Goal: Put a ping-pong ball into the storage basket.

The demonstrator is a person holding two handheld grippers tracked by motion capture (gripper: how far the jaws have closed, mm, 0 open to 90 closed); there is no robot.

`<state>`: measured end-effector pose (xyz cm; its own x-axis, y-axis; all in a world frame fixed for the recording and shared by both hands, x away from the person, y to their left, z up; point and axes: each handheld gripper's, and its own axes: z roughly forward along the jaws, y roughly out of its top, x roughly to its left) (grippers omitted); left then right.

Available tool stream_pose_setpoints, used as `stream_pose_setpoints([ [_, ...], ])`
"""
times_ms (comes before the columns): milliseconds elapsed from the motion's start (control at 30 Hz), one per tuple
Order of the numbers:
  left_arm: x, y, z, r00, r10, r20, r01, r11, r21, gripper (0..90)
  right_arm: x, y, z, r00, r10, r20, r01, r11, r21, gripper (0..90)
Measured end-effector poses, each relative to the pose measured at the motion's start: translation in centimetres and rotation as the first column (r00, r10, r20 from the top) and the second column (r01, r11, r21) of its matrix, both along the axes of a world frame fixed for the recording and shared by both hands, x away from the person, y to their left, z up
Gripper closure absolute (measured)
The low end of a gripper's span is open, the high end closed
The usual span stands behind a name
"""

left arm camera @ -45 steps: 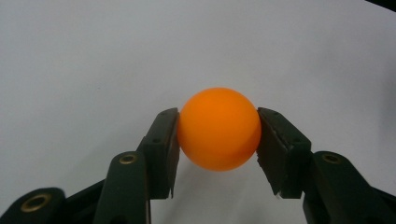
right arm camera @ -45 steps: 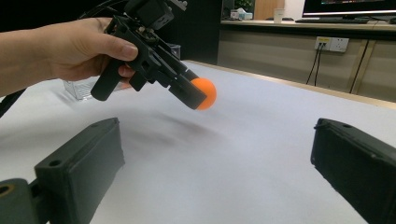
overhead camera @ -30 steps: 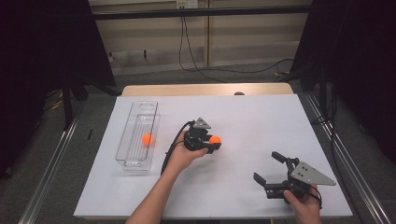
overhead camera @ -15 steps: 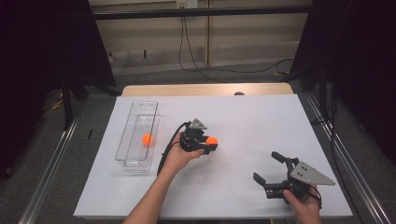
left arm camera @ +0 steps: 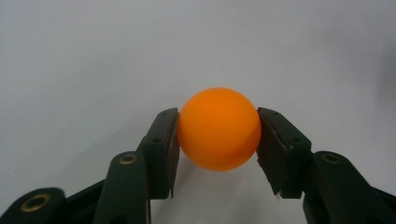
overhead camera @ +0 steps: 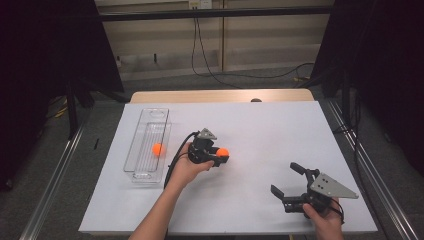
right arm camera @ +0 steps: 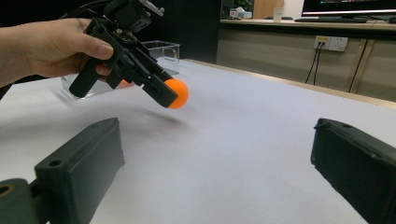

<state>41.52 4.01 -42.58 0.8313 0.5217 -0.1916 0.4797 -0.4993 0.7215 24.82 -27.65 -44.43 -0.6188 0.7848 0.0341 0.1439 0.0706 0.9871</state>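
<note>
The orange ball (left arm camera: pixel 218 129) is clamped between the two black jaws of the left gripper (overhead camera: pixel 216 155), which press on its left and right sides; it sits lifted just above the white table (overhead camera: pixel 260 130), about midway between the left and right edges and a little nearer the near edge than the far one. In the right gripper view the same ball (right arm camera: pixel 176 93) hangs clear of the surface with a soft shadow under it. It is a smooth, matte, evenly orange sphere, with no marking to be made out, wider than the jaw pads that pinch it.

The left hand (overhead camera: pixel 187 167) wraps the gripper's body, and its cable trails back toward the near edge. Toward the left edge, near the gripper but apart from it, lies a long clear plastic tray (overhead camera: pixel 141 165) set lengthwise from near to far; a second orange ball (overhead camera: pixel 157 149) rests inside it, about halfway along. Nothing lies on the table between the held ball and the tray.

Near the near right corner the right gripper (overhead camera: pixel 289 180) rests low in the right hand (overhead camera: pixel 325 220), its jaws spread wide with nothing between them, well apart from the ball. Beyond the far edge a wooden strip (overhead camera: pixel 220 96) shows, and cables run on the floor behind
</note>
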Motion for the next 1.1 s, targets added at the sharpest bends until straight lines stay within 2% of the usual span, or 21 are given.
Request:
stream_pose_setpoints([
  [300, -0.1, 0.7, -0.1, 0.9999, 0.011, -0.010, -0.011, 0.9999, 0.010, 51.0, 0.0, 0.0, 0.0, 1.0000, 0.000, 0.001, 0.000, 1.0000, 0.000, 2.0],
  [633, 0.0, 1.6, 0.1, 0.9993, 0.024, -0.030, -0.024, 0.9997, -0.005, 51.0, 0.0, 0.1, 0.0, 1.0000, 0.000, 0.001, 0.000, 1.0000, -0.002, 1.9],
  [867, 0.1, 2.1, 0.3, 0.9988, 0.041, -0.026, -0.041, 0.9992, -0.003, 51.0, 0.0, 0.1, 0.1, 1.0000, 0.002, 0.005, -0.002, 1.0000, 0.000, 1.9],
  [933, 0.1, 2.2, 0.4, 0.9987, 0.048, -0.017, -0.048, 0.9988, 0.014, 51.0, 0.0, 0.1, 0.1, 1.0000, 0.002, 0.004, -0.002, 1.0000, -0.001, 2.0],
  [1100, 0.1, 2.6, 0.6, 0.9984, 0.050, -0.025, -0.050, 0.9987, 0.004, 51.0, 0.0, 0.1, 0.1, 1.0000, 0.002, 0.003, -0.002, 1.0000, 0.000, 2.0],
])
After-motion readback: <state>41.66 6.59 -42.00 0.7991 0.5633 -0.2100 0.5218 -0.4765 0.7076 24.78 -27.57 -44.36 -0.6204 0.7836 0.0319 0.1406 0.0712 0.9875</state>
